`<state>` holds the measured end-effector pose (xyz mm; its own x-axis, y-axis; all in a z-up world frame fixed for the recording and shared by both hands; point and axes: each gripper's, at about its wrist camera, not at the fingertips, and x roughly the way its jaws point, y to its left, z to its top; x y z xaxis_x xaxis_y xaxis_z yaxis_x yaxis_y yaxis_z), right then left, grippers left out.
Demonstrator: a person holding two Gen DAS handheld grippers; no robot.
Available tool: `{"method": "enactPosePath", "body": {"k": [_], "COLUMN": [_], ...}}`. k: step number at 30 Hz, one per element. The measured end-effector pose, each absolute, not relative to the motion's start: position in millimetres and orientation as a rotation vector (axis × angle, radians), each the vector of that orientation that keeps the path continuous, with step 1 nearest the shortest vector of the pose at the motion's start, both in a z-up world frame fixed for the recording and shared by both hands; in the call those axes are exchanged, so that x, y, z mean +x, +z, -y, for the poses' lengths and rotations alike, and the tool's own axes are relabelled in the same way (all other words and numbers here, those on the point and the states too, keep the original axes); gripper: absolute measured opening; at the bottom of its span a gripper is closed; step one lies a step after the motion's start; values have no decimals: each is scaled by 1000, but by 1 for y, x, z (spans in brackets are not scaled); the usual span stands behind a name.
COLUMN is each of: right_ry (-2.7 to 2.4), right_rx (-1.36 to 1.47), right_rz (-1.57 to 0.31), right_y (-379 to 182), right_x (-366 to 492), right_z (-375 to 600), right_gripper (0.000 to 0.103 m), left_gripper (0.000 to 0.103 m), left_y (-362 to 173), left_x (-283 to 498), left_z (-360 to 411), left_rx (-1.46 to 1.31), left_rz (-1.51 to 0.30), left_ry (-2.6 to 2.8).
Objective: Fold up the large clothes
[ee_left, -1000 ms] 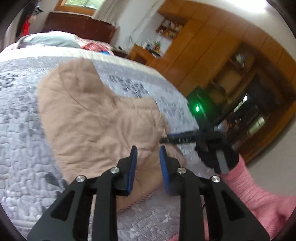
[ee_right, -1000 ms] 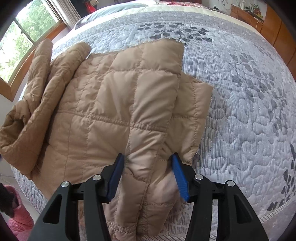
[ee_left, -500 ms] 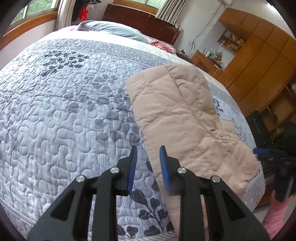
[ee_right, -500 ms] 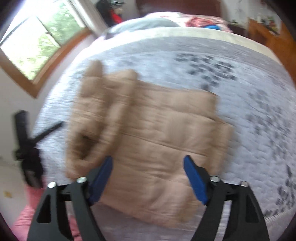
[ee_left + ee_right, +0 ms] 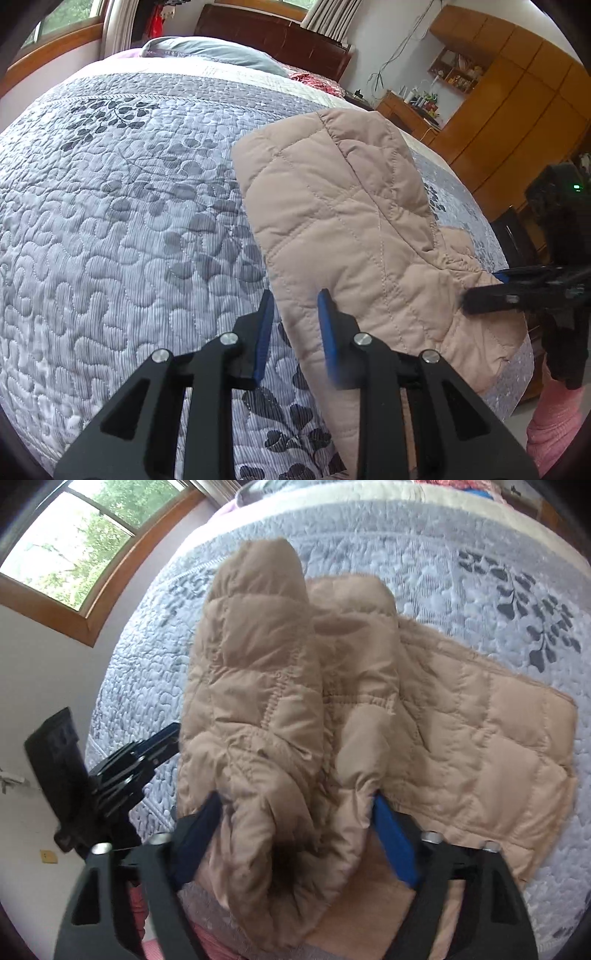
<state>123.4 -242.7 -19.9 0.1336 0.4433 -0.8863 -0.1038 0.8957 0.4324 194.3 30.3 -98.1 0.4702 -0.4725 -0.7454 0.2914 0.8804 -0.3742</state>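
Note:
A tan quilted puffer jacket lies partly folded on a grey-blue leaf-patterned bedspread. My left gripper is open and empty, its fingers astride the jacket's left edge near the bed's front. In the right wrist view my right gripper is open wide with a bulky bunched part of the jacket between its fingers; the jaws are not closed on it. The right gripper also shows in the left wrist view at the jacket's right end. The left gripper shows in the right wrist view.
Pillows and a dark wooden headboard are at the far end of the bed. Wooden cabinets stand on the right. A window is on the left wall. A pink sleeve is at the lower right.
My right gripper opened wider and came in low over the bunched end of the jacket. My left gripper swung from the jacket's middle to its left edge.

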Motion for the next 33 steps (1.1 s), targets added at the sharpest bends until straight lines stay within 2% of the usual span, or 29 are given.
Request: {"method": "enactPosePath", "body": {"k": [1, 3, 6, 12, 18, 25, 33], "right_ry": [421, 441, 476, 460, 367, 263, 233], "right_rx": [303, 313, 290, 256, 295, 372, 437], "right_rz": [-1387, -1362, -1291, -1127, -1060, -1088, -1171], "right_y": [-23, -21, -3, 47, 60, 26, -35], "right_x": [126, 126, 116, 78, 42, 19, 15], "right_z": [242, 243, 245, 276, 326, 379, 405], "right_gripper": [49, 29, 21, 20, 20, 20, 22], "left_gripper": [24, 23, 23, 23, 23, 23, 23], "left_y": [-97, -95, -88, -65, -48, -51, -85], "left_x": [194, 195, 193, 183, 172, 164, 172], "left_z": [-31, -34, -40, -24, 27, 87, 123], "left_rx": [-209, -230, -273, -262, -191, -84, 10], "left_rz": [-975, -976, -965, -923, -901, -918, -1016], "left_ry": [-474, -476, -490, -539, -654, -739, -763]}}
